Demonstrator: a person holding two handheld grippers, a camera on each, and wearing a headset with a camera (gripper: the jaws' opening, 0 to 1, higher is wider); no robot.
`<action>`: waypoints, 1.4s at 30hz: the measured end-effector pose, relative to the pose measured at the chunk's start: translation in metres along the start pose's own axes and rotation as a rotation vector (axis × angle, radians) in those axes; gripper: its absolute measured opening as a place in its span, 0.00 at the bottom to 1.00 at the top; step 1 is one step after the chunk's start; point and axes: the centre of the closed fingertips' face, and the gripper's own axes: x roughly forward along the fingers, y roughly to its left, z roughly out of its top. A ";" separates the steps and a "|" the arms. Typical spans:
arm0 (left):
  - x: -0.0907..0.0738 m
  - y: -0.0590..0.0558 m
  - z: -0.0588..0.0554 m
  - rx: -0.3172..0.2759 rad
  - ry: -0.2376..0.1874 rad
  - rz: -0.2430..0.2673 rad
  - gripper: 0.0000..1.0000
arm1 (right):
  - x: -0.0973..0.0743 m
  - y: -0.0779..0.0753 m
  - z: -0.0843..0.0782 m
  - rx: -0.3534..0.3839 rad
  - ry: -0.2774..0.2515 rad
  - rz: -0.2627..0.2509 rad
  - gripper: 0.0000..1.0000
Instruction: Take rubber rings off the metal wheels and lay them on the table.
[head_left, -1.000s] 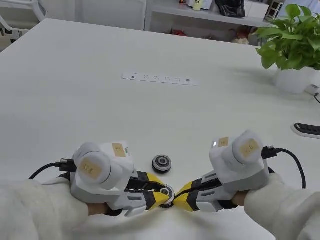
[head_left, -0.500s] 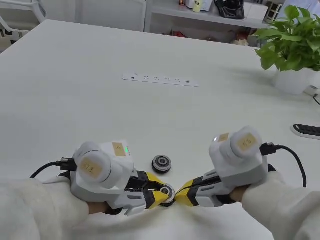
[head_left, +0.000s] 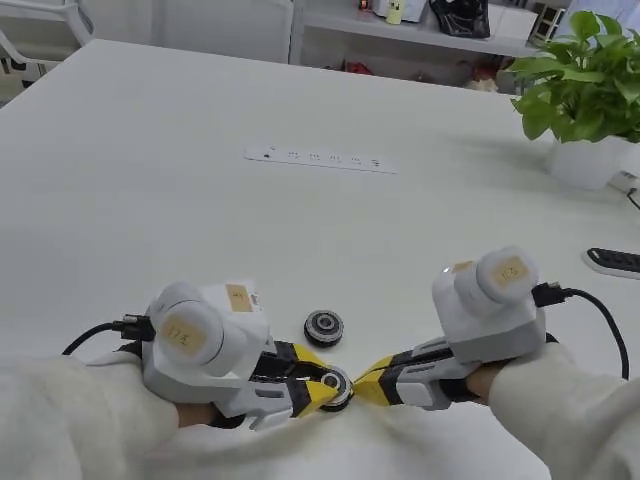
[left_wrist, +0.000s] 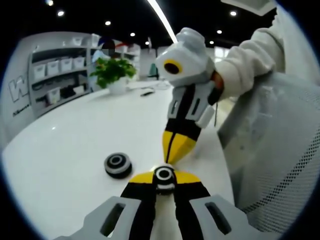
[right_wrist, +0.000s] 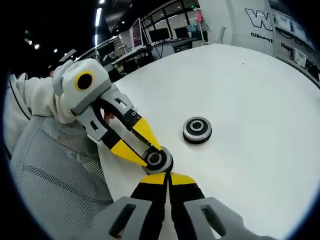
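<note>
The head view looked down from behind the left gripper and right gripper, across the white table. Each gripper view sat low and close, facing the other gripper along its own fingers. All three shared the metal wheel at the fingertips and a second wheel lying just beyond them.

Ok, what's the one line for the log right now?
left tongs: shut on wheel | right tongs: shut, at its rim | second wheel: lying on table
</note>
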 end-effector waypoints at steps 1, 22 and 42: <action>0.000 0.000 0.000 0.000 0.000 0.000 0.14 | -0.001 0.000 0.000 0.003 -0.003 0.000 0.00; 0.000 0.000 -0.001 0.015 0.002 0.002 0.14 | -0.002 0.005 0.010 0.047 -0.035 0.011 0.00; 0.000 0.000 0.000 0.017 0.000 0.003 0.14 | -0.002 0.008 0.014 0.047 -0.037 0.020 0.00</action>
